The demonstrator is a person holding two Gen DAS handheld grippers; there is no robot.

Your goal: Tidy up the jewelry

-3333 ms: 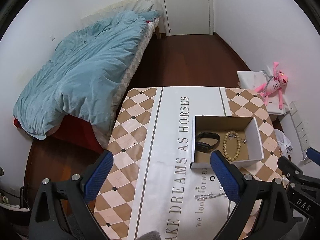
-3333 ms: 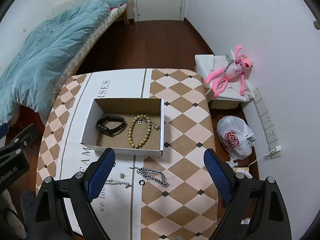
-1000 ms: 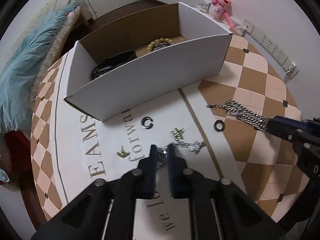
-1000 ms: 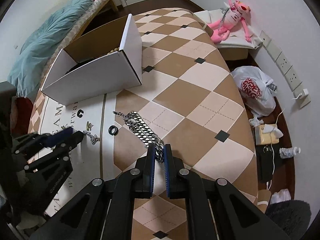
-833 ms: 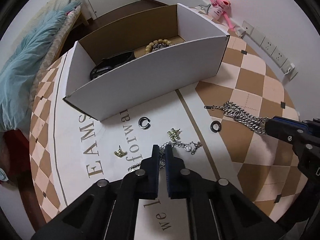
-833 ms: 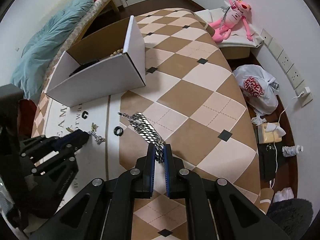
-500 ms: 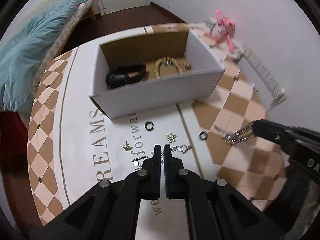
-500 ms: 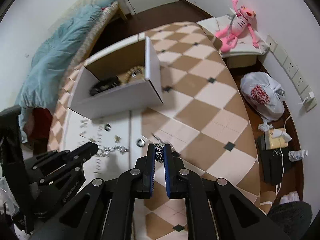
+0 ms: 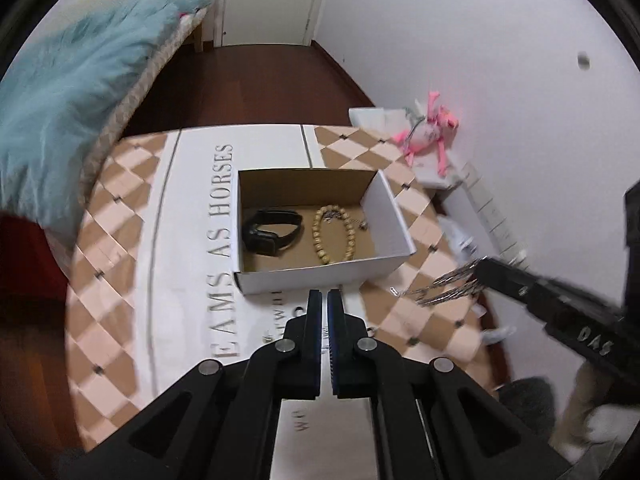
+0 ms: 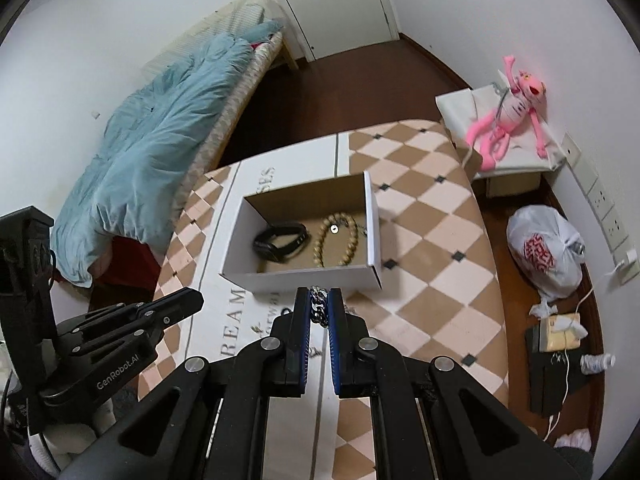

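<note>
An open white cardboard box [image 9: 384,208] [image 10: 372,216] stands on the table and holds a black wristband [image 9: 272,232] [image 10: 280,242] and a bead bracelet [image 9: 334,238] [image 10: 336,240]. My right gripper [image 10: 319,300] is shut on a heavy silver chain [image 10: 319,305], raised in front of the box; the chain [image 9: 448,286] hangs from its tip in the left wrist view. My left gripper [image 9: 324,300] is shut and raised before the box; whether it holds the thin chain is hidden. Small pieces [image 10: 286,312] lie on the cloth below.
The round table has a checked cloth with a white printed runner [image 9: 192,280]. A bed with a blue duvet [image 10: 160,140] is to the left. A pink plush toy [image 10: 508,112], a plastic bag [image 10: 544,248] and floor clutter lie to the right.
Both grippers have risen from the table and now sit higher in front of the box. The right one has lifted the silver chain off the cloth.
</note>
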